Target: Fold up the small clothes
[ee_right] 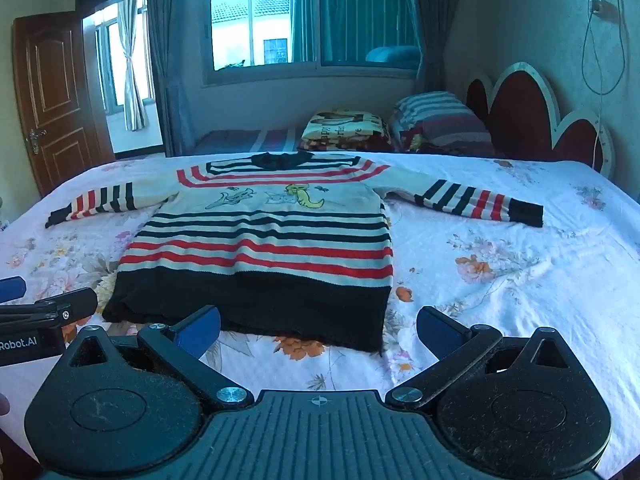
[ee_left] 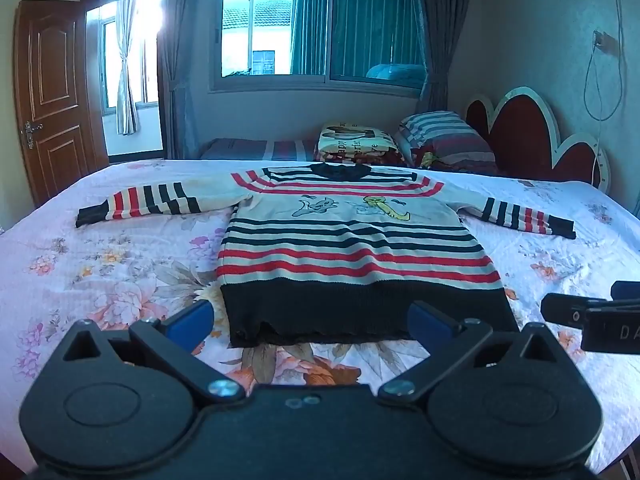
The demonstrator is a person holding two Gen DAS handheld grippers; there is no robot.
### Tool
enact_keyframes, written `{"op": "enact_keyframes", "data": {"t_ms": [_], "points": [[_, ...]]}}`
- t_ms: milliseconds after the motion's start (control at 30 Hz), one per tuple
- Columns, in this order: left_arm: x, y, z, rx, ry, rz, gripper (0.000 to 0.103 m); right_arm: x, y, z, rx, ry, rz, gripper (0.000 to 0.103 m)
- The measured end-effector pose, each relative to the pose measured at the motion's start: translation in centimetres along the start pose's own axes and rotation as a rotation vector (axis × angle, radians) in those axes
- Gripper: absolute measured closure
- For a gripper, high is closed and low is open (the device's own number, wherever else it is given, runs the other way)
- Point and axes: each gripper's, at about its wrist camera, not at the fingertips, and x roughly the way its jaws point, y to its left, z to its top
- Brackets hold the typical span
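A small striped sweater lies flat on the bed, front up, both sleeves spread out to the sides and its black hem nearest to me. It is cream with red and dark stripes and a cartoon print on the chest. My left gripper hovers open just short of the hem, its blue pads wide apart with nothing between them. Open too is my right gripper, above the hem's right corner, holding nothing. Each gripper shows at the edge of the other's view.
The bed wears a floral sheet. A folded blanket and a striped pillow lie at the far side by a red headboard. A brown door stands at the left, a window behind.
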Motion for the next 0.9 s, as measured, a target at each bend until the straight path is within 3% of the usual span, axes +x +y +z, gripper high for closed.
{"op": "enact_keyframes", "data": {"t_ms": [900], "points": [[-0.37,0.01,0.15,0.001,-0.005,0.011,0.001,-0.1,0.72,0.11,0.003,-0.008,0.01,0.0]]}}
